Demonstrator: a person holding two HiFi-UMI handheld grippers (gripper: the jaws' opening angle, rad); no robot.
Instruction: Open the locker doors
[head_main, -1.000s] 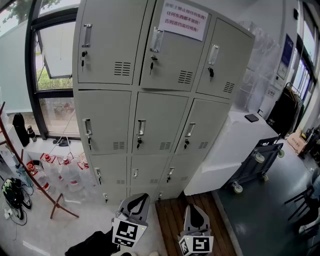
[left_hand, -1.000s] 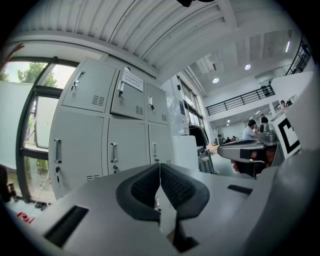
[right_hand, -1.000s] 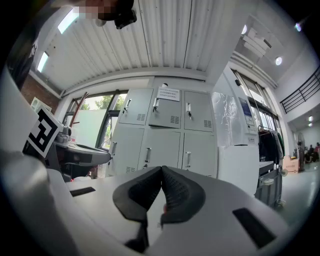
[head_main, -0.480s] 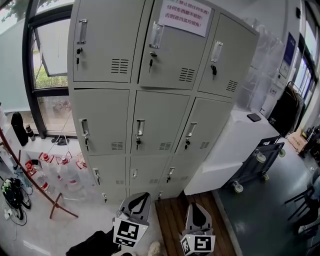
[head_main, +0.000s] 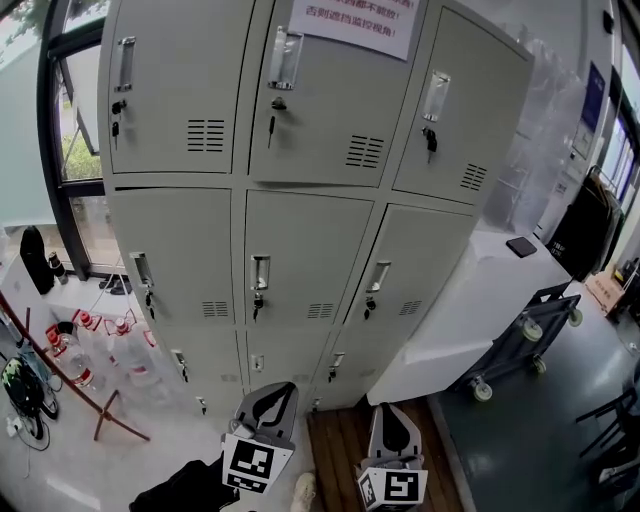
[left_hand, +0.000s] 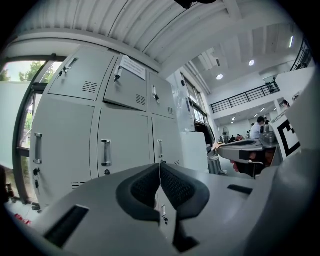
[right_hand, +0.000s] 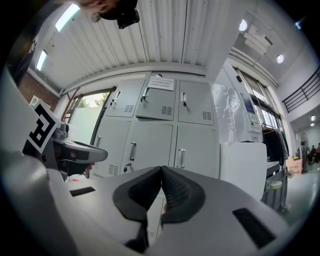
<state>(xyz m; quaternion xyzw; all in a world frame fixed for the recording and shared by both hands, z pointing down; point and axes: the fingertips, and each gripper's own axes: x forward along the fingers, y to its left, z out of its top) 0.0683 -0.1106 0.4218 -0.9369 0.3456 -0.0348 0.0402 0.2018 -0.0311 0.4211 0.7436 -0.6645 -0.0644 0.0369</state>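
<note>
Locker bank (head_main: 300, 200): grey metal, three columns, straight ahead, filling most of the head view. Every visible door shut and flush. Upright handle (head_main: 260, 272) near the left edge of each door, lock below it, keys (head_main: 271, 125) hanging from several locks. Paper notice (head_main: 350, 20) with red print stuck on the top middle door.

Left gripper (left_hand: 159, 167): jaws closed, dark pads pressed together, nothing between. Low at the bottom of the head view, over pale floor, aimed level at the lower left-to-middle doors. Well apart from them, no contact.

Right gripper (right_hand: 161, 170): jaws likewise closed, pads meeting, empty. Just beside the left gripper, over a strip of wooden flooring (head_main: 340, 440), facing the middle and right columns. Also well short of any door or handle.

Surroundings: white cabinet (head_main: 470, 300) against the bank's right side, wheeled trolley (head_main: 520, 340) beyond it. Window (head_main: 75, 150) to the left, water bottles (head_main: 75, 360) on the floor beneath.
</note>
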